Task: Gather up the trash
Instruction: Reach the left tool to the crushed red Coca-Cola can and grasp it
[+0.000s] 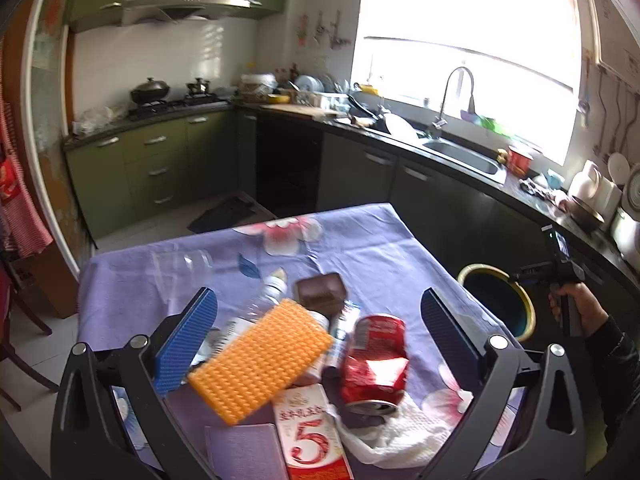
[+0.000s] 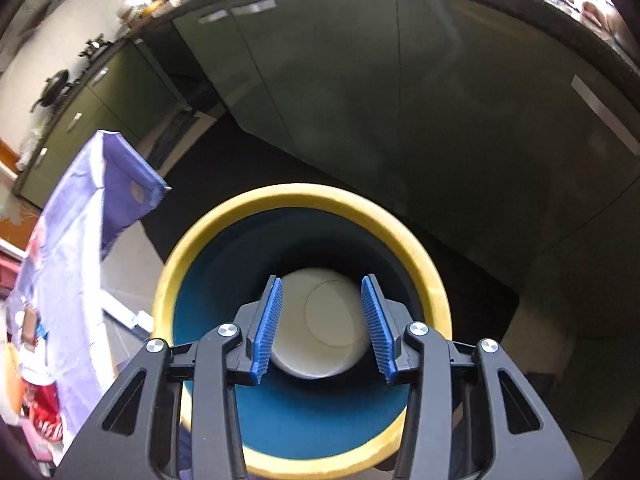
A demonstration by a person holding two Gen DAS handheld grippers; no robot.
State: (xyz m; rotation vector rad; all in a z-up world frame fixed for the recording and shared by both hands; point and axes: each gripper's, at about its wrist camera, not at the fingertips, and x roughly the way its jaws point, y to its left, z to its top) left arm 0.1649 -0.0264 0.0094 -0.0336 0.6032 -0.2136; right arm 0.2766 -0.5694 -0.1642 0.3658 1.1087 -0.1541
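Right wrist view: the right gripper hangs over the bin with a white paper cup between its blue pads — whether they pinch it or have let go, I cannot tell. The left gripper is spread wide above the table, touching nothing — a crushed red can, orange sponge and carton lie heaped below.

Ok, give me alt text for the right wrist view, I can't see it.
The right claw hangs over a yellow-rimmed blue bin, pads either side of a white paper cup; contact is unclear. The purple tablecloth drapes at left.
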